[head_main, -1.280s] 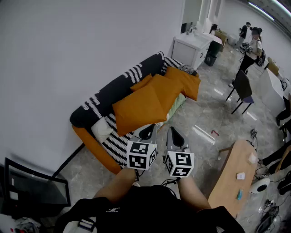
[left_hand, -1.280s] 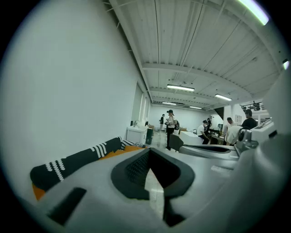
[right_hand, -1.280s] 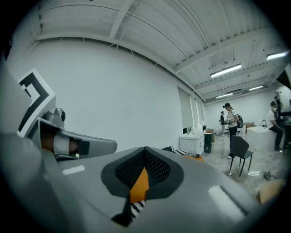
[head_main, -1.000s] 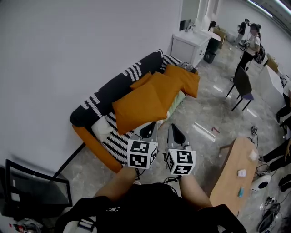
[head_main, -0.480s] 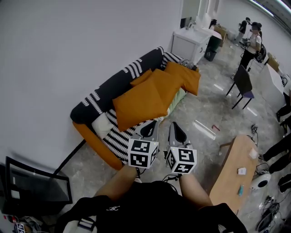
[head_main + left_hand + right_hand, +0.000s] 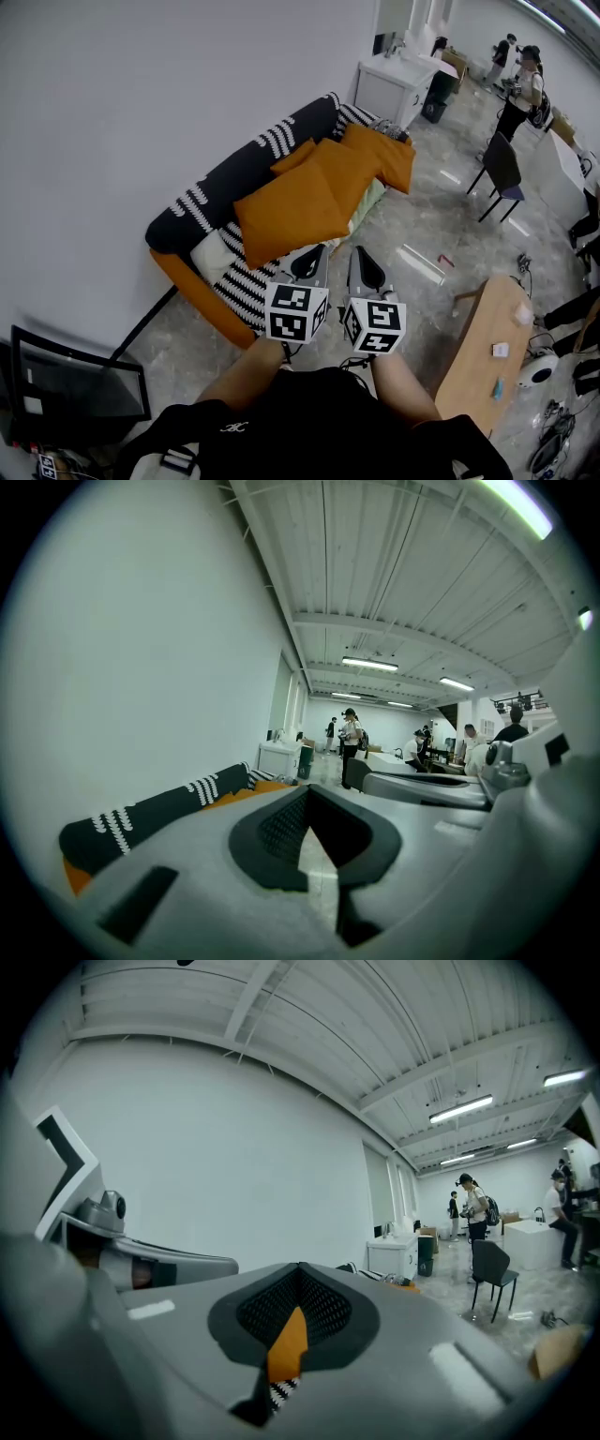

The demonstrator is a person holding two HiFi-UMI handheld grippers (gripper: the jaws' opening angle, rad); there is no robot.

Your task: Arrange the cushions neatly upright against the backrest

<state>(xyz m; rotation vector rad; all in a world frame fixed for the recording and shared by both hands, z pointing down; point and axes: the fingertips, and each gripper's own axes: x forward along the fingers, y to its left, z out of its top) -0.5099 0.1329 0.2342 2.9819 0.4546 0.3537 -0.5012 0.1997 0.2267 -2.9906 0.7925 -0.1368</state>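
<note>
Several orange cushions (image 6: 305, 202) lie flat and overlapping on the seat of a sofa, whose black backrest (image 6: 239, 171) with white marks runs along the wall. A black-and-white striped cover (image 6: 246, 286) shows at the seat's near end, beside a pale cushion (image 6: 214, 258). My left gripper (image 6: 307, 262) and right gripper (image 6: 361, 265) hover side by side just short of the sofa's front edge, both shut and empty. In the left gripper view the backrest (image 6: 155, 810) shows at lower left. Through the right gripper view's jaw gap a strip of orange cushion (image 6: 286, 1342) is visible.
A white cabinet (image 6: 403, 89) stands beyond the sofa's far end. A wooden table (image 6: 487, 352) is at the right, a dark chair (image 6: 502, 173) further back. People (image 6: 525, 84) stand at the far right. A black monitor (image 6: 66, 384) sits at lower left. The sofa's orange arm (image 6: 192, 305) is nearest me.
The view has shifted slightly; both grippers stay shut, side by side, and sit a touch closer to the sofa's front edge. The cushions have not moved.
</note>
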